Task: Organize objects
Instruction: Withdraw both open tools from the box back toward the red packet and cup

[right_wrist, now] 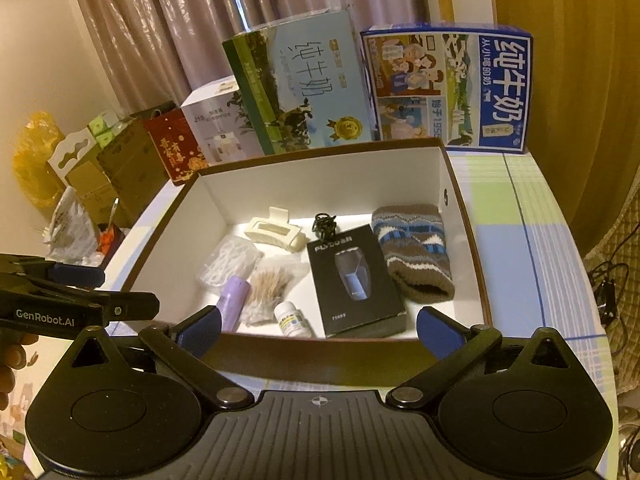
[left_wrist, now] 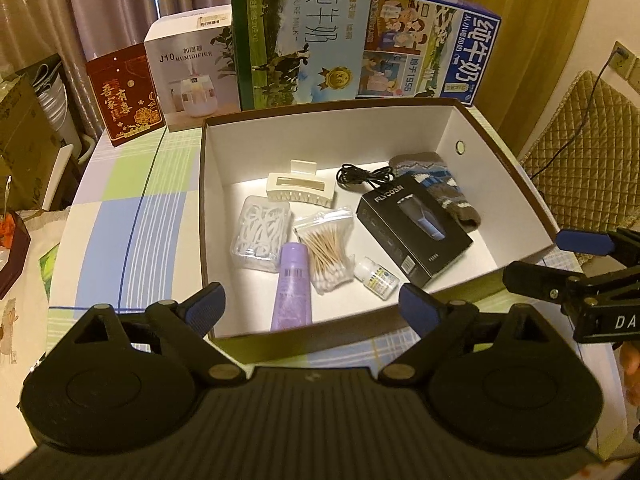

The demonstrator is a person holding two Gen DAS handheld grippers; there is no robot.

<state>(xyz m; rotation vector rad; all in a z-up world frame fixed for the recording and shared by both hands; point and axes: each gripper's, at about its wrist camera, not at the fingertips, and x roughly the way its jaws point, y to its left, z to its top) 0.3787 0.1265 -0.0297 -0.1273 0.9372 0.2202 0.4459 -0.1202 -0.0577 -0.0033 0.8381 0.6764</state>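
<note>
Both the left gripper (left_wrist: 310, 304) and right gripper (right_wrist: 318, 328) are held spread and empty. The lilac tube (left_wrist: 292, 286), at six o'clock in the box (left_wrist: 532, 196), could be knocked into the swabs (left_wrist: 326, 250).

Both wrist views face the box (left_wrist: 500, 148) closely (left, right sides)

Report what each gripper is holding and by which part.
Nothing is held. The left gripper and right gripper are both open and empty, in front of the box.
</note>
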